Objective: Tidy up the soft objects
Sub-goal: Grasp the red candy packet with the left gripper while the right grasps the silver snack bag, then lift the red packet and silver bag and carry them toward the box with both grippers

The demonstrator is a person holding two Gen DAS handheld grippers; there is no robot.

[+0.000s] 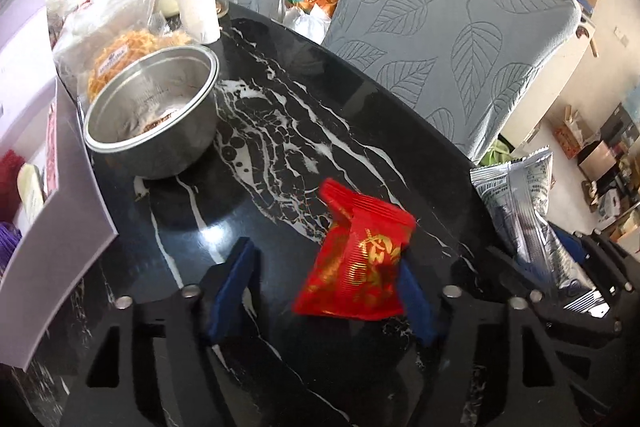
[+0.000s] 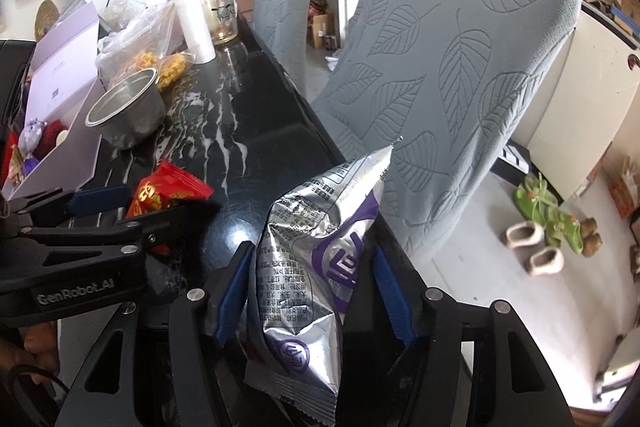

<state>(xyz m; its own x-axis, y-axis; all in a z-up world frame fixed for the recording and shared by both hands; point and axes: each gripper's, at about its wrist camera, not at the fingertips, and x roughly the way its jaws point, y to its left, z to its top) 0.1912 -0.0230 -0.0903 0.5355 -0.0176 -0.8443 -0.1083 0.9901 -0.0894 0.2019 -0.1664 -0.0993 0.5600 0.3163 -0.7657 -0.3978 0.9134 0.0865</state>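
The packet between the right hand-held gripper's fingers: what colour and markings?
Silver foil packet with purple logo shapes and black printed text, clearest in the right wrist view.

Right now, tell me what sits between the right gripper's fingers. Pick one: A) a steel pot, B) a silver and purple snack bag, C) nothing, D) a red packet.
B: in the right wrist view the silver and purple snack bag stands between the blue pads of the right gripper, while the red packet is at the left gripper.
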